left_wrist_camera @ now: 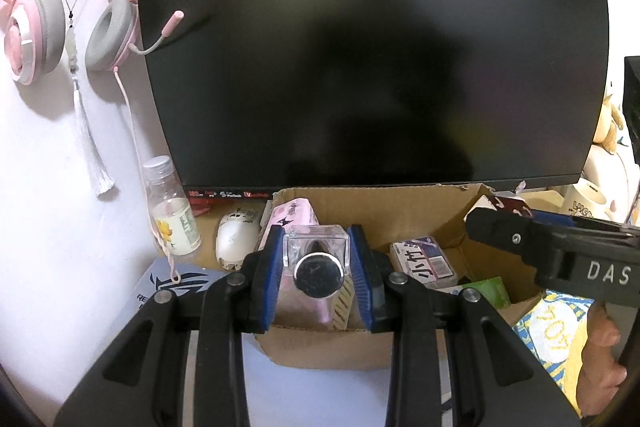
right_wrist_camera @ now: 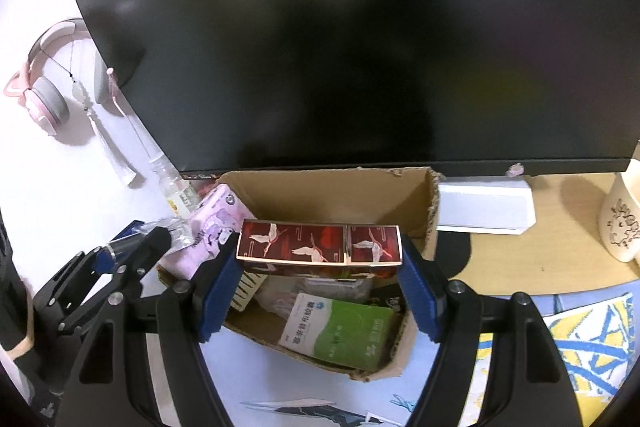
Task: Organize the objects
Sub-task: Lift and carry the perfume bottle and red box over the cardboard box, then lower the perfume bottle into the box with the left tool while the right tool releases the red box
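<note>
Left gripper [left_wrist_camera: 316, 267] was clamped on a clear perfume bottle [left_wrist_camera: 318, 259], right gripper [right_wrist_camera: 320, 275] gripped a red crane-print box [right_wrist_camera: 318, 243], both over the cardboard box [right_wrist_camera: 328, 195].

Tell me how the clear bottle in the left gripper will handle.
The clear bottle looks like smooth, hard glass or acrylic, so probably slippery between the left gripper pads and breakable if dropped. Its square body likely won't roll, though the round cap might.
</note>
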Available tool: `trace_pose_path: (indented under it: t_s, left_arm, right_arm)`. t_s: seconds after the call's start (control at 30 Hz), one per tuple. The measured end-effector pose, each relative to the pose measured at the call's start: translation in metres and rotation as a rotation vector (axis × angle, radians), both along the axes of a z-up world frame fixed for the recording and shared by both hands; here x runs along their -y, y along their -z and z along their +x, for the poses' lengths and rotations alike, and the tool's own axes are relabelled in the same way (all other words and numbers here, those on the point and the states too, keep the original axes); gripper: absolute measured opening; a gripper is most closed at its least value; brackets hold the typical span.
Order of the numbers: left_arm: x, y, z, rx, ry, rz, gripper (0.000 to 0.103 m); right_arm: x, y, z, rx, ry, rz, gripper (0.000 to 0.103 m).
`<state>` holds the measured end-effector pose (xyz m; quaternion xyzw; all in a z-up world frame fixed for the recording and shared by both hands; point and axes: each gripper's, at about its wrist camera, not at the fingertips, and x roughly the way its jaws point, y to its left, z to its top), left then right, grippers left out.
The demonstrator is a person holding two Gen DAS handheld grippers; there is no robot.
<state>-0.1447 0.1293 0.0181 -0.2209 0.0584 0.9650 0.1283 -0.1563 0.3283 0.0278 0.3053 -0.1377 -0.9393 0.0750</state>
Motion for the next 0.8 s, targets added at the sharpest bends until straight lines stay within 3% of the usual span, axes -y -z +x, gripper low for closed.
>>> trace_pose_path:
  t_s: [0.8]
  left_arm:
    - [-0.021, 0.015, -0.009, -0.008, 0.003, 0.005, 0.030]
  right_arm:
    - [-0.006, 0.011, -0.003, 0.000, 0.081, -0.030, 0.079]
